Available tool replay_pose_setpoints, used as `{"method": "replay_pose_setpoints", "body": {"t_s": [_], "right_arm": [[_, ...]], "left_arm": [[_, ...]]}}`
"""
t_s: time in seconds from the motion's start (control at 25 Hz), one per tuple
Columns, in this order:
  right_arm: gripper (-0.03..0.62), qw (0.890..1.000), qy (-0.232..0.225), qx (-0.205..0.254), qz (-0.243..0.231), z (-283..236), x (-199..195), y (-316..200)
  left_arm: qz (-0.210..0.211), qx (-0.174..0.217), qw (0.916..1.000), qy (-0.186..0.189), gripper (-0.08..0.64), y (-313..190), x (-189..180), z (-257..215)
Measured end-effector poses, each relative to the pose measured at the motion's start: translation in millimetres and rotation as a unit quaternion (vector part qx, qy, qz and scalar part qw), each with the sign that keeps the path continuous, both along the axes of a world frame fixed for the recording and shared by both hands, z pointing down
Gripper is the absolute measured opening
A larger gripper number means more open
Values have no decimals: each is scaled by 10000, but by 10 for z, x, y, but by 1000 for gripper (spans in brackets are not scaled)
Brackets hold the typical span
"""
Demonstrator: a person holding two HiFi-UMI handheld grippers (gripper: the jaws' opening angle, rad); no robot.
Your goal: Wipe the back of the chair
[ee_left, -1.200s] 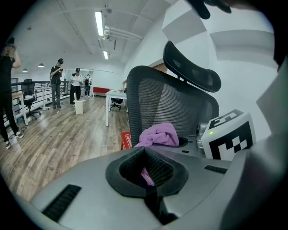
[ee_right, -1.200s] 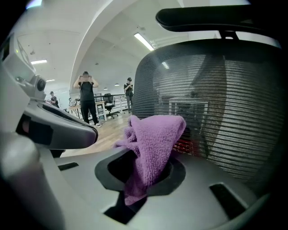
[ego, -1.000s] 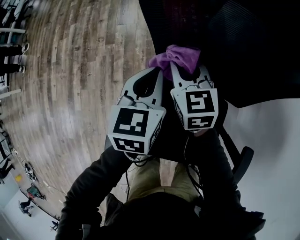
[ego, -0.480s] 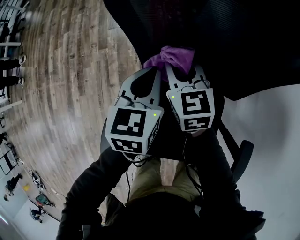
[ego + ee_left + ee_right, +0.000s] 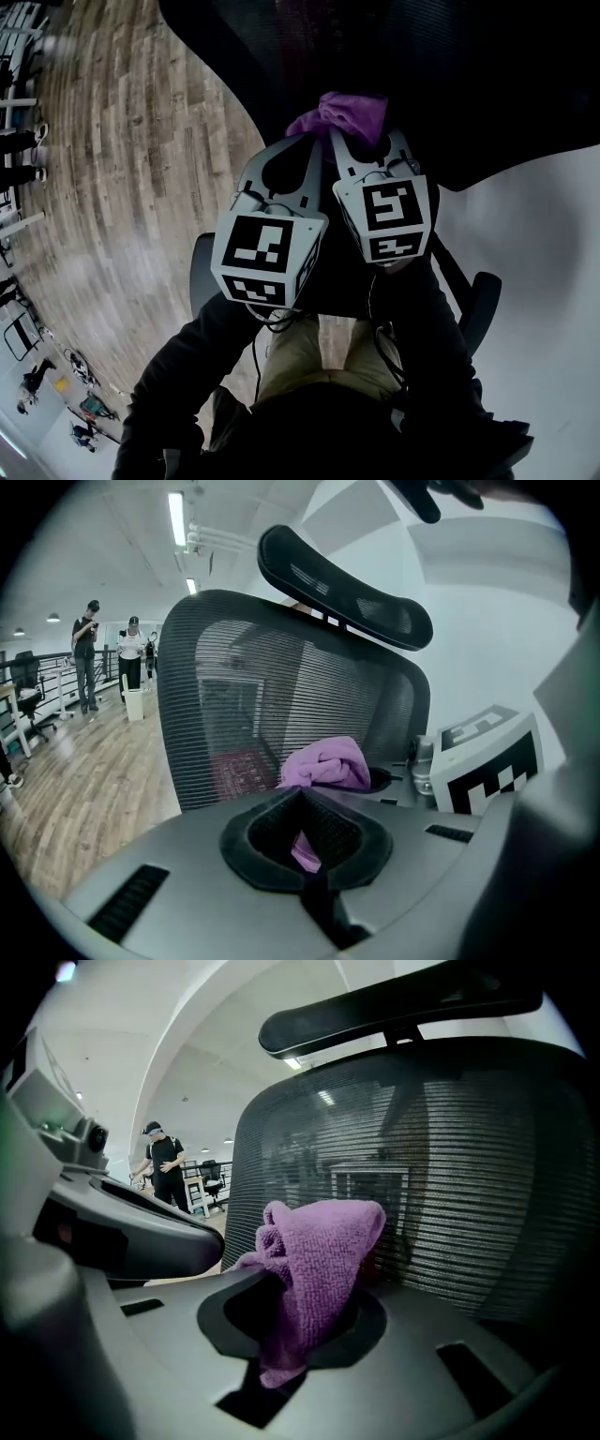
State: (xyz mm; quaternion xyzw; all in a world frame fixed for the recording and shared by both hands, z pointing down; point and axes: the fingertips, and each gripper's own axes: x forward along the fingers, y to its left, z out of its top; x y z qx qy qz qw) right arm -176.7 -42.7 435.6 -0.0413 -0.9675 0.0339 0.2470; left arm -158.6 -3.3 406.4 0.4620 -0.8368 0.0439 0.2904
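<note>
A black mesh chair back (image 5: 422, 75) fills the top of the head view, and it stands just beyond the jaws in both gripper views (image 5: 281, 705) (image 5: 441, 1176). A bunched purple cloth (image 5: 342, 114) rests against the mesh. My right gripper (image 5: 361, 139) is shut on the cloth (image 5: 314, 1251), whose tail hangs back between the jaws. My left gripper (image 5: 319, 145) sits right beside it, shut at the tip, with a strip of the cloth (image 5: 305, 848) between its jaws. The main bunch (image 5: 328, 763) lies just past that tip.
The chair's headrest (image 5: 347, 588) (image 5: 403, 1007) rises above the mesh. Armrests (image 5: 478, 309) (image 5: 202, 272) flank my arms. Wooden floor (image 5: 122, 187) spreads to the left and a white surface (image 5: 544, 281) lies to the right. People (image 5: 87, 653) stand far off.
The chair back has shifted left in the head view, and its left armrest has come into sight. Both grippers and the cloth stay close together against the mesh.
</note>
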Motion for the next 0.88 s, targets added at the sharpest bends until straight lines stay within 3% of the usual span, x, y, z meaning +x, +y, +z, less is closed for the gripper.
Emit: {"method": "replay_pose_setpoints", "body": {"t_s": [0.88], "right_arm": [[69,9990,14,20,447,-35,652,-888]], "left_arm": [[504,56,9987,29,0,-872,638,-17]]}}
